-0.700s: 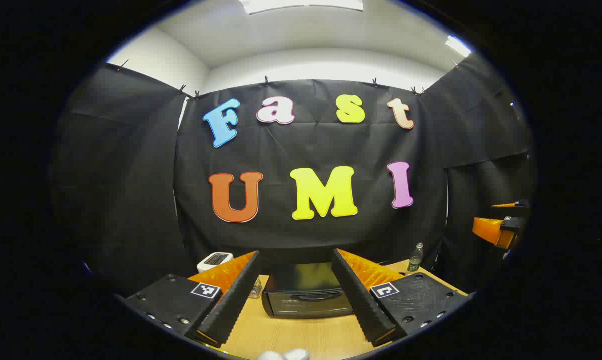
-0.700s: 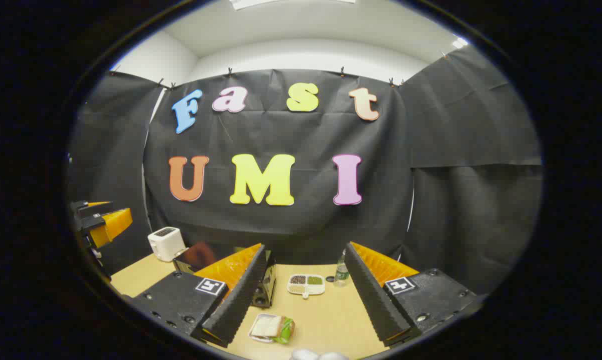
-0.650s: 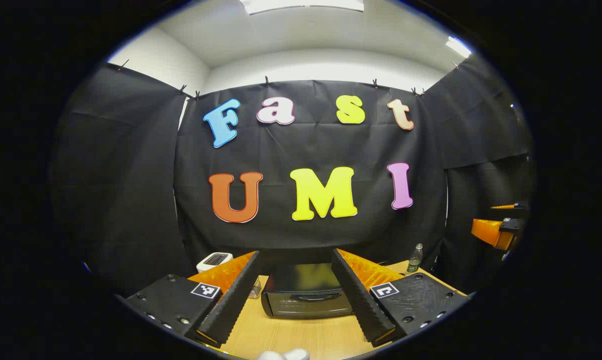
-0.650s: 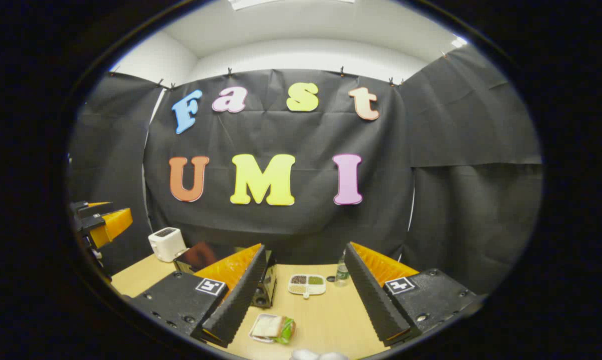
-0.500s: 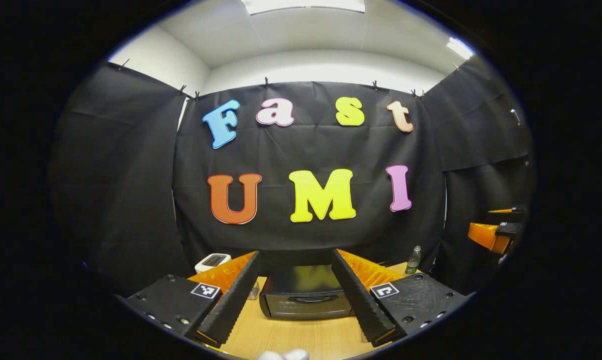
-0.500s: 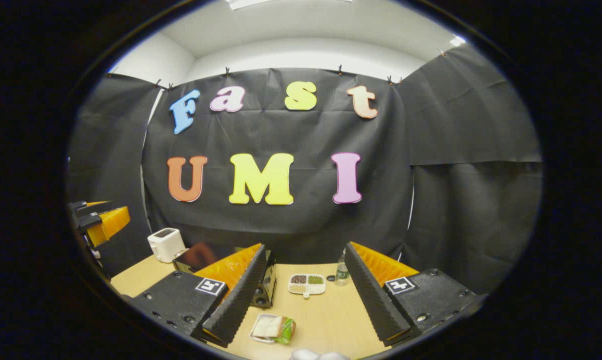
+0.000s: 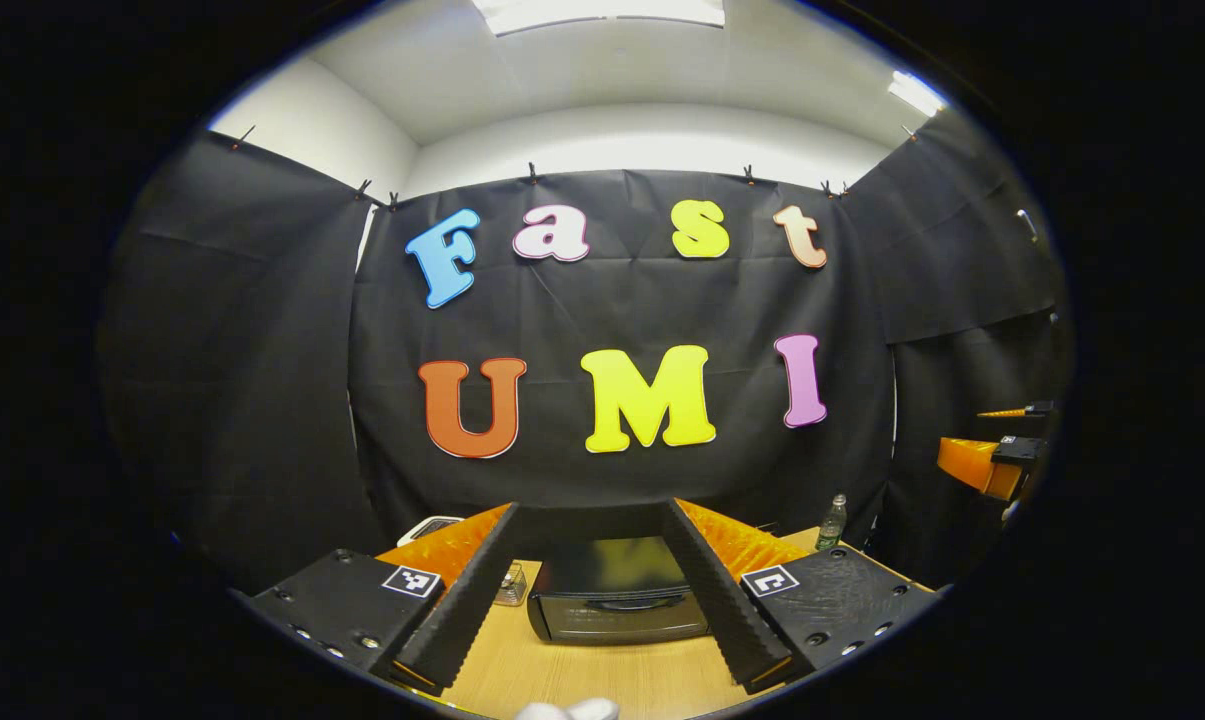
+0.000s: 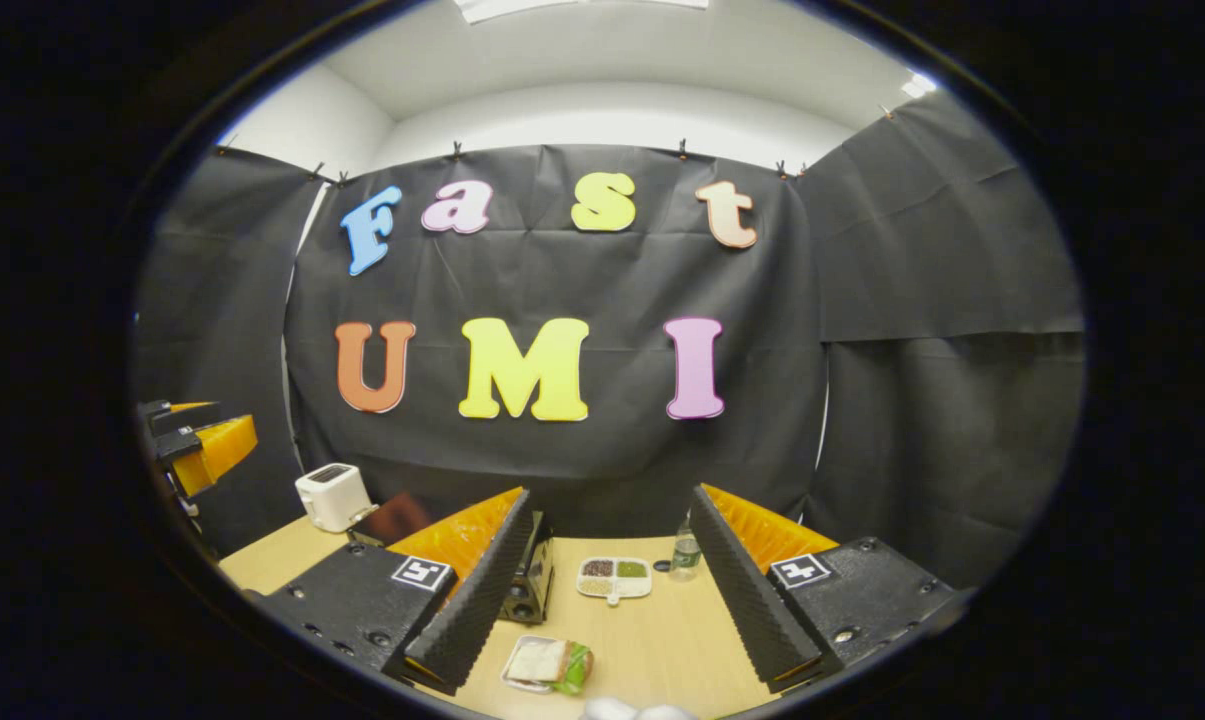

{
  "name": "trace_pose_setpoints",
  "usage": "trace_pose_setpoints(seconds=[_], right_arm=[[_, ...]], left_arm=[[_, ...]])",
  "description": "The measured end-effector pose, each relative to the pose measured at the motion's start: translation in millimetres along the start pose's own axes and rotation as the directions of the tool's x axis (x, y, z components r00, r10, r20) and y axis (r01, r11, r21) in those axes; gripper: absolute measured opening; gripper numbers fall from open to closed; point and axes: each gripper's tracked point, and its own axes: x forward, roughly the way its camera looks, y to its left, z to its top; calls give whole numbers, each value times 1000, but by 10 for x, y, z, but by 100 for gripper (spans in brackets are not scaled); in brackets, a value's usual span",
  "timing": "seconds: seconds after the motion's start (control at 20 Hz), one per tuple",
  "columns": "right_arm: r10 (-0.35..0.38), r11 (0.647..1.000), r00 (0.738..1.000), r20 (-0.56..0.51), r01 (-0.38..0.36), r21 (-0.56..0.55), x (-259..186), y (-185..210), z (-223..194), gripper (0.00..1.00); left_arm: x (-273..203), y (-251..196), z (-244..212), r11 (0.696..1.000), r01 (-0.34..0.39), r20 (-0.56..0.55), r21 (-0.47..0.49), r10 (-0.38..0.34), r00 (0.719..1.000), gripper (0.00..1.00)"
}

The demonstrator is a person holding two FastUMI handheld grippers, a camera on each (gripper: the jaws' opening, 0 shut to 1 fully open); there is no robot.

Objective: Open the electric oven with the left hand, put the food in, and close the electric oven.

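While both pairs of tongs hang above the wooden desk, neither grasps anything. Seen in the left gripper view, the left tongs are spread wide, and the black electric oven sits on the desk between their fingers, farther off, with its door closed and its handle facing the camera. A small glass jar stands just left of the oven, and a bottle stands toward the far right of the desk. The right tongs show at the right edge, orange and black.

Seen in the right gripper view, the right tongs are likewise released. Below and between their fingers, the food, a sandwich with green leaf in a clear tray, lies on the near part of the desk. Beyond it rests a white divided dish of seeds, with the bottle just right of it. The oven stands left, partly behind the left finger, and a white toaster stands at the far left.
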Motion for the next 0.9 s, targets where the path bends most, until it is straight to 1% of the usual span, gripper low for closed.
trace_pose_setpoints(seconds=[0.25,0.35,0.5,0.55,0.6,0.65,0.75,0.9], right_arm=[[5,1000,1000,3,-5,7,1,-24,-36,96],[12,1000,1000,0,-12,11,2,-56,-77,96],[15,1000,1000,-9,-15,5,-14,-147,-127,96],[13,1000,1000,-9,-13,-2,-25,-182,-139,100],[15,1000,1000,-11,-15,-10,-33,-220,-163,100],[12,1000,1000,-10,-12,-19,-37,-252,-175,96],[8,999,1000,-14,-9,-34,-59,-305,-202,95],[-4,999,999,-33,2,-42,-47,-383,-289,95]], left_arm=[[62,-13,-178,1000,0,11,10,0,1000,94],[139,-55,-416,1000,6,8,10,-6,1000,93],[292,-133,-874,1000,1,-43,-12,-2,999,94],[377,-173,-993,1000,7,-54,-20,-8,999,94],[439,-212,-1115,1000,8,-60,-21,-9,998,94],[513,-244,-1215,1000,12,-66,-13,-13,998,94],[679,-341,-1413,1000,26,-74,-2,-26,997,94],[915,-468,-1675,999,41,-97,-28,-43,994,94]])
